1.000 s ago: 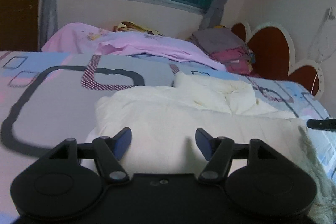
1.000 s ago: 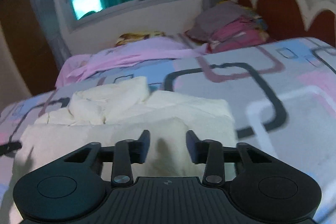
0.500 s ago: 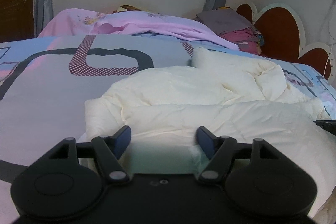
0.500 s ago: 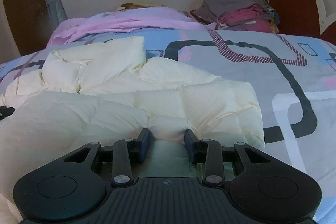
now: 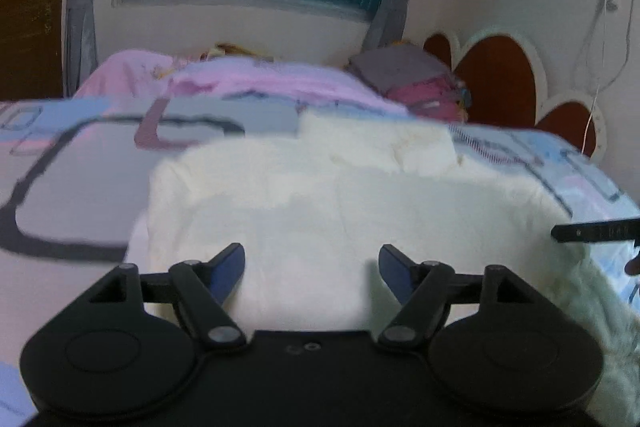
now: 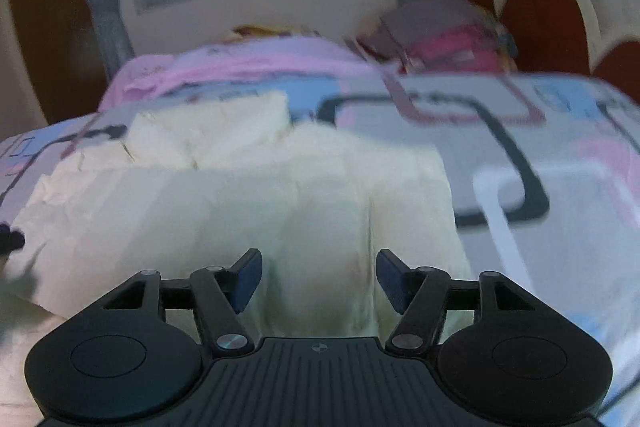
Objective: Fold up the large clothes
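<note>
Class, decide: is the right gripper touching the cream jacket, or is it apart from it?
Cannot tell. In the right wrist view the right gripper is open with the cream jacket showing between its fingers, but blur hides whether the fingers meet the cloth.

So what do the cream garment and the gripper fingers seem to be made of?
The puffy cream quilted garment: probably padded synthetic fabric, matte, with stitched panels. The right gripper's fingers: black rigid plastic, apparently with blue matte pads, perhaps rubber.
</note>
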{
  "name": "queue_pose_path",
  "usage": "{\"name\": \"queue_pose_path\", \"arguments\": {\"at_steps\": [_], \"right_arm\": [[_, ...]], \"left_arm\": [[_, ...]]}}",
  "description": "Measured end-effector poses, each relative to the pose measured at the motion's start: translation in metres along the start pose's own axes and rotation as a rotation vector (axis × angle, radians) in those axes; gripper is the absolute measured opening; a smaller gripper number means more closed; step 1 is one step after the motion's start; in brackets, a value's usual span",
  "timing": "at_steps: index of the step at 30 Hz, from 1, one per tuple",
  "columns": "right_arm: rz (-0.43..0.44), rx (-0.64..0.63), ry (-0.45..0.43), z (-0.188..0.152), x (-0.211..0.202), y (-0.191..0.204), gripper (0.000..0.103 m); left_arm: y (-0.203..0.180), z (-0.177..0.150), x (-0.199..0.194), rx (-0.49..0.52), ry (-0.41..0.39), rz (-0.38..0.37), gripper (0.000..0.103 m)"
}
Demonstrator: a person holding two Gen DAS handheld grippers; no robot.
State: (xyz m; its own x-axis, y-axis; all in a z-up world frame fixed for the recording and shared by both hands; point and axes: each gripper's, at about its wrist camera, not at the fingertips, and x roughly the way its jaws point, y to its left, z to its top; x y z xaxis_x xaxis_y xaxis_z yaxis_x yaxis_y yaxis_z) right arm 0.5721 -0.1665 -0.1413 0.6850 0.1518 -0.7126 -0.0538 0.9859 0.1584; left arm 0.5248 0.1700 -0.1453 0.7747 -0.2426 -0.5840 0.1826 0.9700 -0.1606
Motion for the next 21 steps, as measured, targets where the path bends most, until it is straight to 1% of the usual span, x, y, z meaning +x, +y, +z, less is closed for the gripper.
{"name": "queue_pose_path", "arguments": {"at_steps": [1,4,8,10,13,17,18,19,20,21], "right_arm": [[0.012,0.019,0.024,-0.001,0.007,-0.002,0.063],[0.027,0.032,0.013,0.000,0.018,-0.002,0.062],[0.035,0.024,-0.015,0.006,0.026,0.001,0.050],[0.033,0.010,-0.006,0.007,0.033,0.001,0.050],[0.029,-0.012,0.006,0.001,0.040,-0.001,0.050],[0.009,-0.062,0.031,0.001,0.038,0.001,0.050],[-0.002,-0.064,0.040,0.003,0.033,0.001,0.057],[-0.024,-0.063,0.024,0.004,0.023,0.002,0.062],[-0.026,-0.063,-0.022,0.003,0.007,-0.001,0.072],[-0.017,-0.060,-0.050,0.001,-0.006,-0.004,0.077]], "left_arm": [[0.000,-0.004,0.004,-0.002,0.014,0.004,0.073],[0.005,-0.011,0.018,-0.014,0.025,0.022,0.072],[0.011,-0.005,0.030,-0.023,0.020,0.045,0.074],[0.011,-0.002,0.036,-0.016,0.024,0.055,0.074],[0.009,-0.005,0.043,0.009,0.040,0.062,0.077],[0.009,-0.007,0.043,0.024,0.054,0.065,0.078],[0.009,-0.005,0.040,0.022,0.064,0.072,0.077],[0.008,-0.003,0.035,0.024,0.069,0.084,0.082],[0.006,-0.001,0.026,0.031,0.058,0.105,0.097],[0.005,-0.002,0.015,0.041,0.033,0.123,0.103]]}}
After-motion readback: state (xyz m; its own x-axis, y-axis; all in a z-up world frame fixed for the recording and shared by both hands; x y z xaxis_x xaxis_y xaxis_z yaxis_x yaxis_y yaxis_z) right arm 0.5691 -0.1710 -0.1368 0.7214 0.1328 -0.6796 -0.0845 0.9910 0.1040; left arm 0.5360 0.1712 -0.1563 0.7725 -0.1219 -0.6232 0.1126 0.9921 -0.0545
